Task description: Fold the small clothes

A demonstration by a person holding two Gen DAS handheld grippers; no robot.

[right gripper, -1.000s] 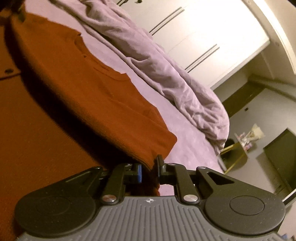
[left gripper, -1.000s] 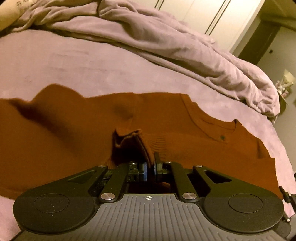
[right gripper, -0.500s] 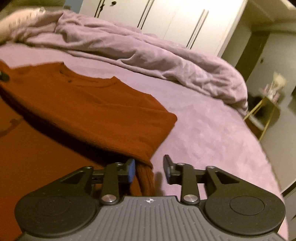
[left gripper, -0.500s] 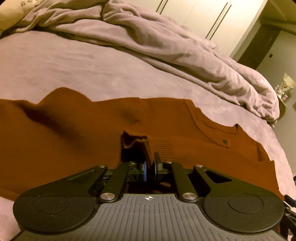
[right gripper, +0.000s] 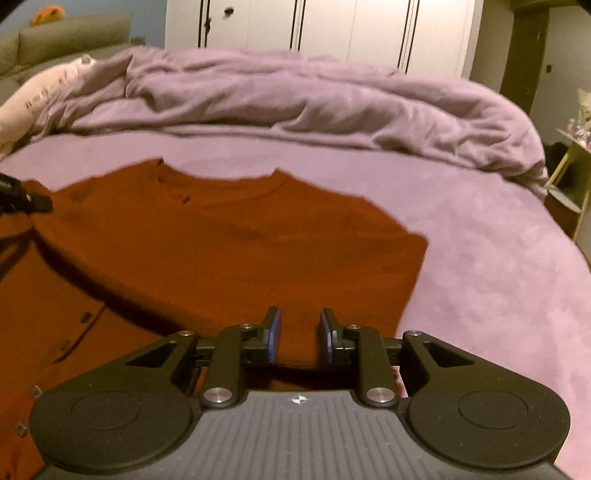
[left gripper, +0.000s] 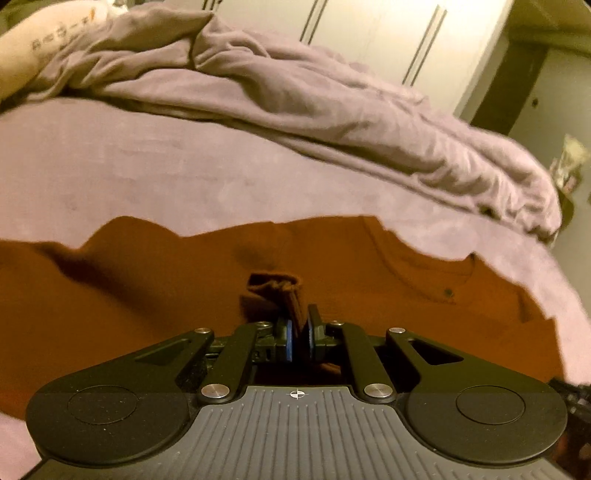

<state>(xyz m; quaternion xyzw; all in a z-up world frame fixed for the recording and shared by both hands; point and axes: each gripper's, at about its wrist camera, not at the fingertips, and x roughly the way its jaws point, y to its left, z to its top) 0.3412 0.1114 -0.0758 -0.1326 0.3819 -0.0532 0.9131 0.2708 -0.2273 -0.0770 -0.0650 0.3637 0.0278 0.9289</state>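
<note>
Your left gripper point(left gripper: 299, 325), angled downward, pinches a bunched fold of the rust-brown sweater point(left gripper: 147, 295). Your right gripper point(right gripper: 299, 332) hovers above it, jaws closing with nothing between them. The sweater lies partly folded on the lilac bed point(right gripper: 480, 277).

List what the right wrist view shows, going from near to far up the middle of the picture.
Right gripper, jaws closing with nothing gripped → rust-orange knit sweater → smooth mauve bed sheet → crumpled mauve duvet → white wardrobe doors.

Black gripper point(left gripper: 298, 332), ribbed grey housing, silver screws, blue-padded fingers point(right gripper: 274, 334) (both alike)
</note>
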